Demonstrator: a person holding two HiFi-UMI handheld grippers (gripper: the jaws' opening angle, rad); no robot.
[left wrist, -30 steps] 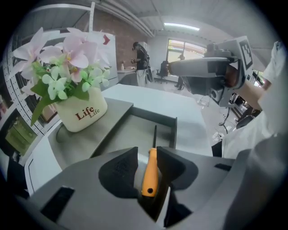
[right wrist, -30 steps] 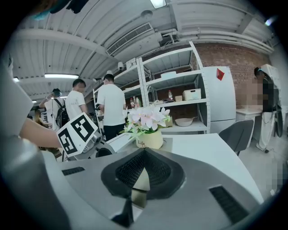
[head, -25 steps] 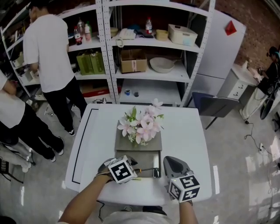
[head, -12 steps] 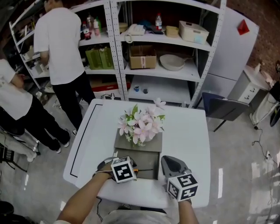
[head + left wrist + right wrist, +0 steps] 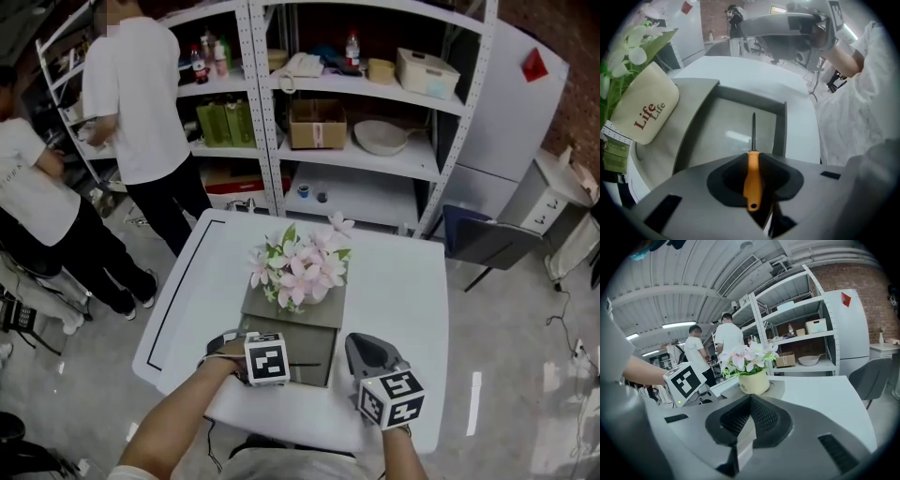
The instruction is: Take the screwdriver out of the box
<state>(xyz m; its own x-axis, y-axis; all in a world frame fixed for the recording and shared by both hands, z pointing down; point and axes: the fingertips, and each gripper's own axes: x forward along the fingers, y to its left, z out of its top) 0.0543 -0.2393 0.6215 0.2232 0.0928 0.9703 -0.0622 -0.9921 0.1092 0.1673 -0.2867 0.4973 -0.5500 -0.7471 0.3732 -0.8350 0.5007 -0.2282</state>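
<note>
A screwdriver (image 5: 751, 180) with an orange handle and thin dark shaft lies in the open grey box (image 5: 740, 96). In the head view the box (image 5: 314, 349) sits near the table's front edge. My left gripper (image 5: 752, 157) points steeply down into it. Its jaws are closing, and their tips sit against the two sides of the orange handle. From the head view, the left gripper (image 5: 270, 366) covers the handle under its marker cube, and only the shaft (image 5: 307, 365) shows. My right gripper (image 5: 370, 354) hovers just right of the box, shut with nothing in it (image 5: 747, 401).
A cream pot of pink and white flowers (image 5: 295, 272) stands on the box's far grey part (image 5: 328, 314), close behind the opening. The white table (image 5: 394, 291) carries the box. Two people (image 5: 141, 112) stand by metal shelves (image 5: 347, 94) at the back left. A chair (image 5: 487, 239) is on the right.
My left gripper has tipped further down and sunk over the screwdriver's handle, hiding the orange part that showed beside the cube. The right gripper has shifted slightly beside the box.
</note>
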